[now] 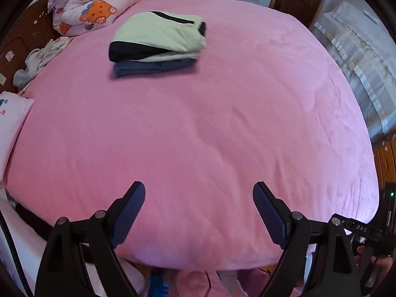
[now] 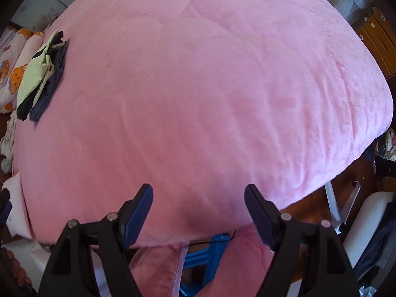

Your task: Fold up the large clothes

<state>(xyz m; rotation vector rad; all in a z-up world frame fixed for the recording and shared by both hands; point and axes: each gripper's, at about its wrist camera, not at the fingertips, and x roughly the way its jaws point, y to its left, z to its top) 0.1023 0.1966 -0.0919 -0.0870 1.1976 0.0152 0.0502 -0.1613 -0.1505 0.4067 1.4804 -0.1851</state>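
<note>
Both tongs hang wide and empty over the near edge of a pink bed, with the folded clothes well away from them.

The left gripper point(image 1: 199, 198) has its jaws spread wide, nothing between them, over the pink bedspread point(image 1: 210, 123) near the bed's front edge. The right gripper point(image 2: 198, 198) also stands wide and empty above the same edge of the bed. The stack of folded clothes point(image 1: 158, 42), pale green and black pieces on top of a dark blue one, lies on the bed toward its far left part, well apart from both grippers. A cartoon-print quilt point(image 1: 91, 10) sits rolled just beyond the stack, at the bed's far left corner. A pink garment point(image 2: 237, 259) hangs below the bed's front edge, over a blue frame point(image 2: 205, 255).
</note>
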